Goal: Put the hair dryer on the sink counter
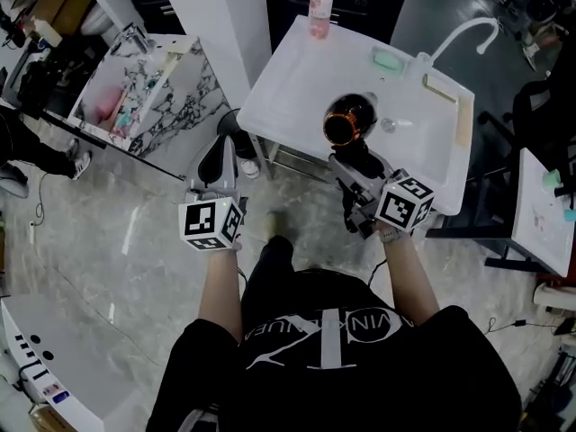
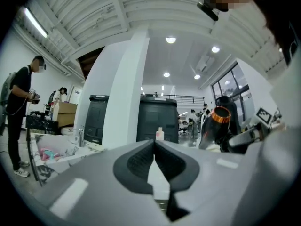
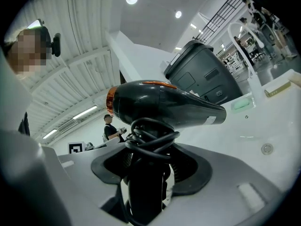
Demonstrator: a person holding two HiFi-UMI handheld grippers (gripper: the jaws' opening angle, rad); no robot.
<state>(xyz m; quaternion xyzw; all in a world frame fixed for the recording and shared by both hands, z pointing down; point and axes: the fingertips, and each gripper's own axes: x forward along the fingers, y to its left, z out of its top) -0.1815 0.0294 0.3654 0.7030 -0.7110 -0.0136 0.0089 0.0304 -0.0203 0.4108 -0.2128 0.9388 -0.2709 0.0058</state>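
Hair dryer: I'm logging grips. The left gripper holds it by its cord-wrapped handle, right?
No: the right gripper holds the hair dryer by its cord-wrapped handle, as the right gripper view shows. The left gripper is shut and empty.

The dryer (image 1: 349,122) is glossy black plastic with a shiny copper-coloured ring (image 3: 111,102). The worktop (image 1: 288,88) is smooth, white, perhaps plastic. The floor (image 1: 117,232) is polished, marble-veined, like the cabinet (image 1: 180,97) at ten o'clock.
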